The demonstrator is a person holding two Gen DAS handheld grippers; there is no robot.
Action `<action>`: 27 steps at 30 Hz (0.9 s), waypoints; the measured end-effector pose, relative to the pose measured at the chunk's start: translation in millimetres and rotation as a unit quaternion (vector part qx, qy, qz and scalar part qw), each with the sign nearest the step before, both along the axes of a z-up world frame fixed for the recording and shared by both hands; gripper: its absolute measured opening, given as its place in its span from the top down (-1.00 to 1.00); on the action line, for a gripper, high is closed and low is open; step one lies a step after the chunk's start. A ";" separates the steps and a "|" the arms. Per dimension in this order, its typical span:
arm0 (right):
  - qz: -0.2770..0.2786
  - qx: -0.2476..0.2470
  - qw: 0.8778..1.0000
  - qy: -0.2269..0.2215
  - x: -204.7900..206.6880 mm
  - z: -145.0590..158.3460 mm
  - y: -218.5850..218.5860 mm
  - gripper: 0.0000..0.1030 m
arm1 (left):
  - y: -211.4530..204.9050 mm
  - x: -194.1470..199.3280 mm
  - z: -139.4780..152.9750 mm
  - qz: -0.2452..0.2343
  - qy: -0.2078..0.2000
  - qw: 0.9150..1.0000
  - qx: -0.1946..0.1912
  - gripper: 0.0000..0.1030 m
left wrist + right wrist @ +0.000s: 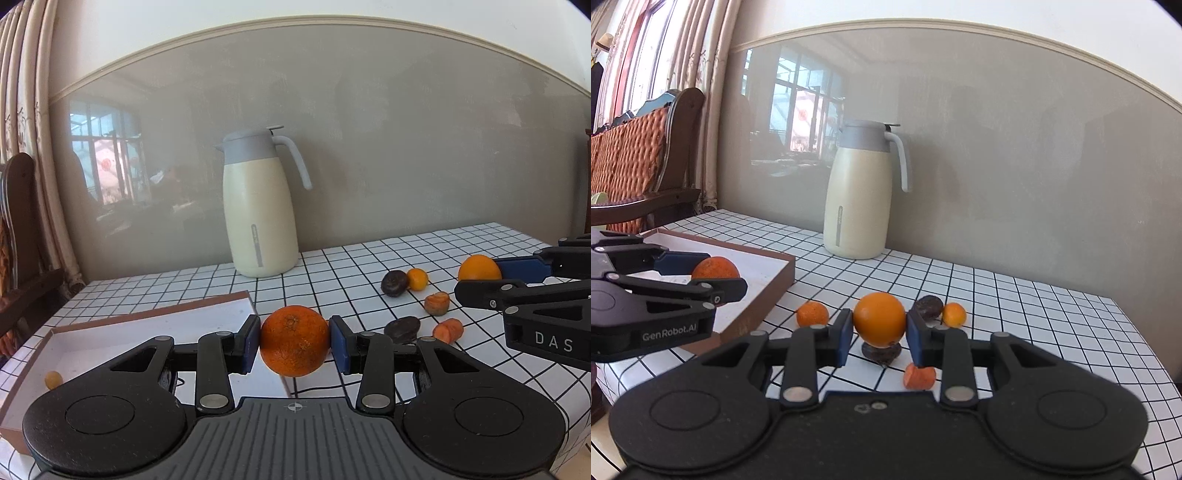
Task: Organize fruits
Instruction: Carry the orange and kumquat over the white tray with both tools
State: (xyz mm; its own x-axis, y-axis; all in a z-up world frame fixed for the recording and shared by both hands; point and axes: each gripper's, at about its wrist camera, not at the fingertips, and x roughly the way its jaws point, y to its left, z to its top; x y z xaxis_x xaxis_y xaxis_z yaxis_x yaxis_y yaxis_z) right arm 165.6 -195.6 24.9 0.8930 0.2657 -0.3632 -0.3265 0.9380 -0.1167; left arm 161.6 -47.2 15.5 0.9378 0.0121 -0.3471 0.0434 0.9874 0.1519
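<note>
- Fruit in both grippers at once, everything placed off the tall cream thermos jug with the grey lid [258, 206] standing at the wall.
- Left gripper [294, 341]: blue pads [252, 343] pressed on either side of a rough-skinned dark orange mandarin [294, 340], held in front of the jug and clear of the cloth, right at the near corner of the shallow brown-edged white cardboard tray [147, 317].
- That tray lies left of the jug on the white black-grid tablecloth [332, 266]; one small yellow fruit [53, 379] sits in its near left part.
- Right gripper [879, 325]: jaws closed part-way onto a smooth bright orange [879, 319], front-right of the jug, above the loose pile.
- Directly below that orange, a dark brown wrinkled fruit [881, 351] on the cloth.
- Just beside the right pad, an orange carrot-like chunk [919, 376]; behind it another dark brown fruit [928, 306] touching a small kumquat-like fruit [954, 315].
- Left of the held orange, toward the tray, a small mandarin [812, 314] lies on the cloth.
</note>
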 end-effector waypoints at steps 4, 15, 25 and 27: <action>0.017 0.009 1.000 -0.012 -2.7 7.3 14.3 0.57 | 13.8 -6.4 5.8 0.010 -0.008 1.000 0.005 0.21; 0.063 0.016 0.998 -0.024 -8.7 14.4 59.6 0.57 | 63.3 -17.7 10.6 0.053 -0.016 0.998 0.003 0.21; 0.099 0.016 0.995 -0.026 -10.3 15.5 96.0 0.57 | 100.3 -26.5 12.3 0.088 -0.021 0.996 0.000 0.21; 0.106 0.016 0.994 -0.027 -11.4 15.8 103.2 0.57 | 107.1 -27.9 12.2 0.094 -0.022 0.995 0.000 0.21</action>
State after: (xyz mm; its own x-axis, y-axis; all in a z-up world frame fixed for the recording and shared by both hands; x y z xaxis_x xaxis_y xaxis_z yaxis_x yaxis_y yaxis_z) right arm 154.2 -92.4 40.7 0.8338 0.4610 -0.3037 -0.5115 0.8521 -0.1107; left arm 133.7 59.9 27.8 0.9331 0.1891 -0.3057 -0.1492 0.9775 0.1493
